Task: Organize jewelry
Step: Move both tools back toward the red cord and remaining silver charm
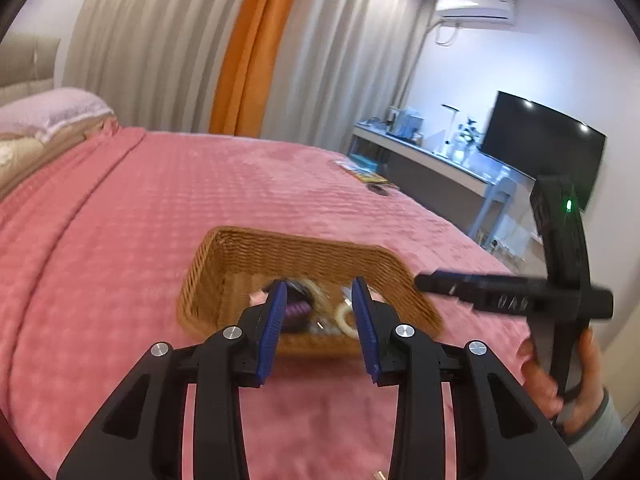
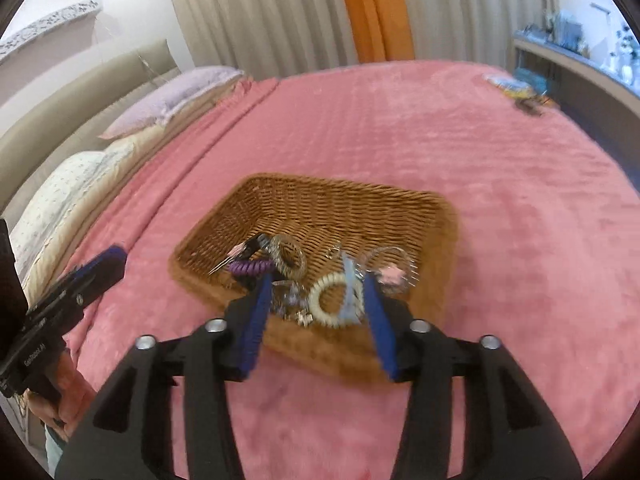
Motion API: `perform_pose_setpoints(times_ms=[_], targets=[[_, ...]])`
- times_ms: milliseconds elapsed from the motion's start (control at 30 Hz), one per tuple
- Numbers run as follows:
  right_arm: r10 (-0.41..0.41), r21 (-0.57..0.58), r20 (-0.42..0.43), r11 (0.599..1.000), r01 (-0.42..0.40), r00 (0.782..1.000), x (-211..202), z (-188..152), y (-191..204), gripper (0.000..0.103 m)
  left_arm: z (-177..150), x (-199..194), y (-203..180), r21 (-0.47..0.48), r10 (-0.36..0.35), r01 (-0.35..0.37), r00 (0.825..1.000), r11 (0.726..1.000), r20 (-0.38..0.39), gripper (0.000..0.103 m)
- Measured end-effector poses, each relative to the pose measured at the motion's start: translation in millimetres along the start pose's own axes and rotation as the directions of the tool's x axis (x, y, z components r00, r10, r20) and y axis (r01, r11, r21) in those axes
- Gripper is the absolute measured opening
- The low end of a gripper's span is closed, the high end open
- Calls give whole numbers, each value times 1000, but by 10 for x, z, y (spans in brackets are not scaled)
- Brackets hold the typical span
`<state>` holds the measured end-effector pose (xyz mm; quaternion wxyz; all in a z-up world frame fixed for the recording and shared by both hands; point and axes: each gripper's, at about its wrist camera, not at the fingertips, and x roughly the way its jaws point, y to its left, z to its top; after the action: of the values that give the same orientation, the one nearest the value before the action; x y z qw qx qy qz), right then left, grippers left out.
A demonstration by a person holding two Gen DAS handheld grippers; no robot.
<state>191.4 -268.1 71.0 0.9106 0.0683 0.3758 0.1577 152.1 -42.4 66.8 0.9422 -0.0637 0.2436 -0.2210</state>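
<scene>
A brown wicker basket point(image 2: 344, 208) sits on the pink bedspread, also in the left wrist view point(image 1: 240, 252). It holds several hair ties and clips: a purple spiral tie point(image 2: 248, 267), a white spiral tie point(image 2: 326, 300), a clear bangle point(image 2: 286, 258), a light blue clip point(image 2: 350, 280) and a pink piece point(image 2: 390, 276). My right gripper point(image 2: 318, 284) is open and empty above the basket's near edge. My left gripper point(image 1: 320, 292) is open and empty, above the basket's near side. Each gripper shows in the other view: right point(image 1: 500, 292), left point(image 2: 80, 280).
The pink bedspread point(image 2: 500, 208) covers the whole bed. Pillows point(image 2: 168, 100) lie at the left by the headboard. Small objects point(image 2: 516, 88) lie at the bed's far right corner. A desk point(image 1: 432, 156) and a dark TV point(image 1: 544, 148) stand to the right.
</scene>
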Motion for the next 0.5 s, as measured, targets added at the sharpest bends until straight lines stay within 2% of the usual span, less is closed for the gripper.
perform_pose_setpoints(times_ms=[133,233,333,500], targets=[[-15,10,47,1000,15,999,-538,-313,-48,48,-283,-361,-303,37,13,-12,1000,999,-24,33],[-54,16,60,998,53,997,-764,-575,-105,48,-487,-472,-431,45,30,-27,998,999,-51,33],[-68,24,39,997,67,997,-818,-884,-171,48,-729,-478,-503,31,31,-29,995,999,-93,33],[-105,17,-2,994,105,994,-642,-1346,-256,48,-1111,-340,-543,12,50,-49,984,999,-172,33]])
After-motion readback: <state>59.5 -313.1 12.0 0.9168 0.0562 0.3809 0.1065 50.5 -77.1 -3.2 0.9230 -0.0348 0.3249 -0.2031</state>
